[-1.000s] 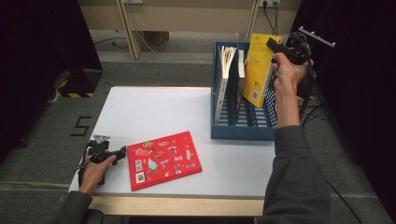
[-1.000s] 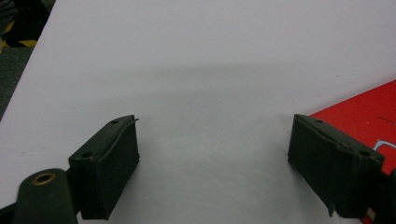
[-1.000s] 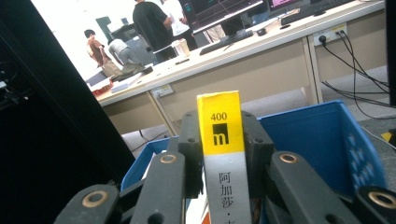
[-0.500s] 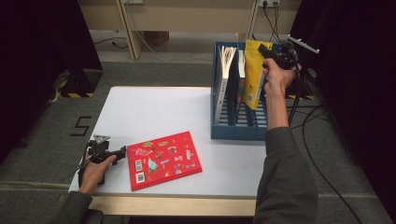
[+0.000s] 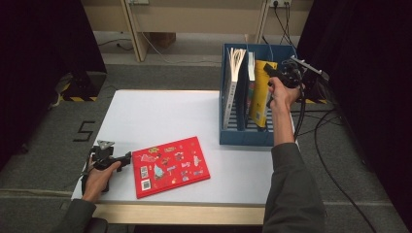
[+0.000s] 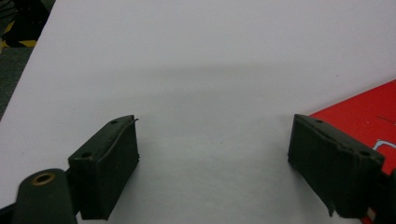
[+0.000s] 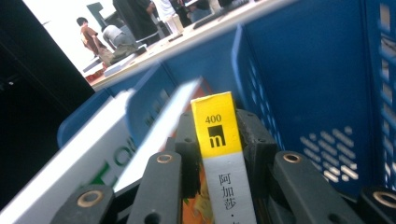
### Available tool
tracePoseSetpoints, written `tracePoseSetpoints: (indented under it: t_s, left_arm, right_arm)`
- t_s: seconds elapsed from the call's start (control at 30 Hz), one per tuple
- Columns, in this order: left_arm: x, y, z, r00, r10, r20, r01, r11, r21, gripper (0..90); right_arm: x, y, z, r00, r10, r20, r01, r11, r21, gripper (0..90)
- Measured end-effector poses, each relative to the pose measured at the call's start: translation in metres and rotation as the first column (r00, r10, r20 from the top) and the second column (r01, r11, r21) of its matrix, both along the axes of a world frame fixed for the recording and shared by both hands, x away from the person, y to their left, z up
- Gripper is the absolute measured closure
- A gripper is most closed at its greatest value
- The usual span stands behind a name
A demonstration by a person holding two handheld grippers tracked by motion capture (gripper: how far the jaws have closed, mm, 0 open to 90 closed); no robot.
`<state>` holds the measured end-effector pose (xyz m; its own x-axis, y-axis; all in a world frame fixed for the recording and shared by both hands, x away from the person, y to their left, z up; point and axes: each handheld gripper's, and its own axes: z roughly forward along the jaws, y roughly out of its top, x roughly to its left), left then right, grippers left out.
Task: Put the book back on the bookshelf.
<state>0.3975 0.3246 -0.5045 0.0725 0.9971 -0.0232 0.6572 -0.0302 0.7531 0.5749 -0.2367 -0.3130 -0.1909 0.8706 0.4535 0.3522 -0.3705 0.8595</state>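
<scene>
Right gripper view: right gripper (image 7: pixel 219 154) clamped on yellow book (image 7: pixel 218 140), left gripper (image 6: pixel 215 163) wide open, one red book (image 5: pixel 170 165), one blue rack (image 5: pixel 243 136).

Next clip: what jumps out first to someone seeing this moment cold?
The yellow book, pinched by its spine in the right hand-held gripper, stands in the right compartment of the blue file rack at the table's far right. Then the red sticker-covered book lying flat near the front edge, with the left hand-held gripper open beside its left side.
</scene>
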Motion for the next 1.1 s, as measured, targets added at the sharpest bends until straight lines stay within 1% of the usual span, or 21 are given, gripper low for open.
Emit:
tracePoseSetpoints:
  t_s: [0.03,0.1,0.13,0.23,0.27,0.33,0.4,0.63,0.73,0.77,0.93,1.03,1.1]
  left_arm:
    - [0.0,0.0,0.0,1.0,0.0,0.0,0.0,1.0,0.001,15.0]
    - [0.0,0.0,0.0,1.0,0.0,0.0,0.0,1.0,-0.001,15.0]
    - [0.0,0.0,0.0,1.0,0.0,0.0,0.0,1.0,-0.001,15.0]
    - [0.0,0.0,0.0,1.0,0.0,0.0,0.0,1.0,-0.001,15.0]
    - [0.0,0.0,0.0,1.0,0.0,0.0,0.0,1.0,-0.002,15.0]
    - [0.0,0.0,0.0,1.0,0.0,0.0,0.0,1.0,0.0,15.0]
    - [0.0,0.0,0.0,1.0,-0.001,-0.001,0.001,1.0,0.002,15.0]
    - [0.0,0.0,0.0,1.0,0.0,0.0,0.0,1.0,0.001,14.9]
    - [0.0,0.0,0.0,1.0,0.0,0.0,0.0,1.0,0.001,15.0]
    - [0.0,0.0,0.0,1.0,-0.001,-0.001,0.001,1.0,0.001,15.0]
    - [0.0,0.0,0.0,1.0,-0.001,-0.001,0.001,1.0,0.002,14.9]
    - [0.0,0.0,0.0,1.0,0.0,0.0,0.0,1.0,0.004,14.9]
    - [0.0,0.0,0.0,1.0,0.0,0.0,0.0,1.0,0.004,14.9]
  right_arm:
    - [0.001,0.0,-0.004,1.0,0.005,-0.005,-0.005,1.0,-0.006,72.1]
    - [0.001,0.002,-0.013,0.9999,0.006,-0.014,-0.006,1.0,0.006,71.5]
    - [0.0,0.002,-0.014,0.9999,0.01,-0.005,-0.01,1.0,0.01,71.4]
    - [-0.003,0.003,-0.014,0.9997,0.024,-0.002,-0.024,0.999,-0.021,70.3]
    - [-0.005,0.003,-0.014,0.9993,0.035,-0.009,-0.035,0.999,-0.018,69.9]
    - [-0.009,0.002,-0.013,0.9985,0.053,-0.009,-0.054,0.998,-0.036,69.6]
    - [-0.015,0.001,-0.013,0.9979,0.065,-0.01,-0.065,0.997,-0.032,69.2]
    - [-0.029,0.0,-0.014,0.9943,0.106,-0.012,-0.106,0.993,-0.046,68.0]
    - [-0.035,-0.001,-0.017,0.9931,0.116,-0.013,-0.116,0.993,-0.026,66.3]
    - [-0.037,-0.001,-0.018,0.9925,0.122,-0.01,-0.122,0.992,-0.027,66.1]
    - [-0.052,-0.002,-0.022,0.9878,0.156,0.004,-0.156,0.987,-0.041,64.4]
    - [-0.061,-0.003,-0.024,0.9844,0.176,0.012,-0.175,0.983,-0.064,63.7]
    - [-0.069,-0.003,-0.027,0.9813,0.192,0.006,-0.192,0.98,-0.059,61.8]
